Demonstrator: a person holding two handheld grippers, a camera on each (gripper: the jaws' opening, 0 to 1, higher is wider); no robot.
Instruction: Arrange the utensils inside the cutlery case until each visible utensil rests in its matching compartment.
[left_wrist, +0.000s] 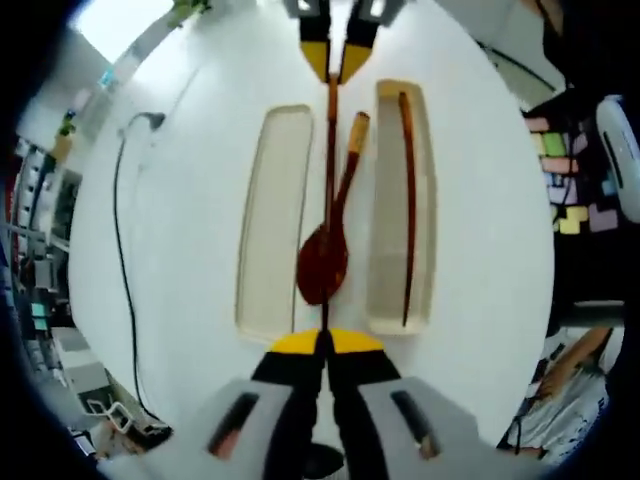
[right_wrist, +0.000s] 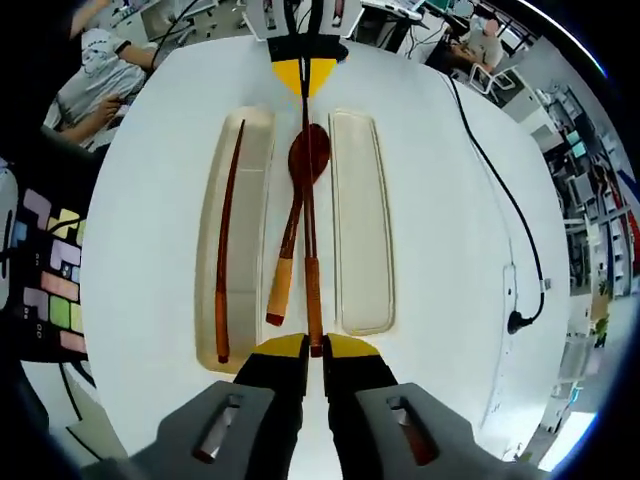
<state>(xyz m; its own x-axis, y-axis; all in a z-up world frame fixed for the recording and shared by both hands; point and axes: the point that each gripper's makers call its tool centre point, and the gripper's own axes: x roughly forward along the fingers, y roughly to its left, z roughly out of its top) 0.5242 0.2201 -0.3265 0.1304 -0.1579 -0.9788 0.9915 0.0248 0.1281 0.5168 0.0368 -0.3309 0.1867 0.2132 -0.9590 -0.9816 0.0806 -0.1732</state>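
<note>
Reddish-brown wooden chopstick is pinched at both ends: the right gripper, fingers closed on its thick end, and the left gripper, fingers closed on the tip, probably so it can be carried level. Left of the right fingers, one cream oblong case half holds a second brown chopstick; a wooden spoon with dark bowl and pale handle lies on the white table under the held stick. Right of them, the other cream half waits empty. A black cable trails towards cluttered workstations with seated people.
</note>
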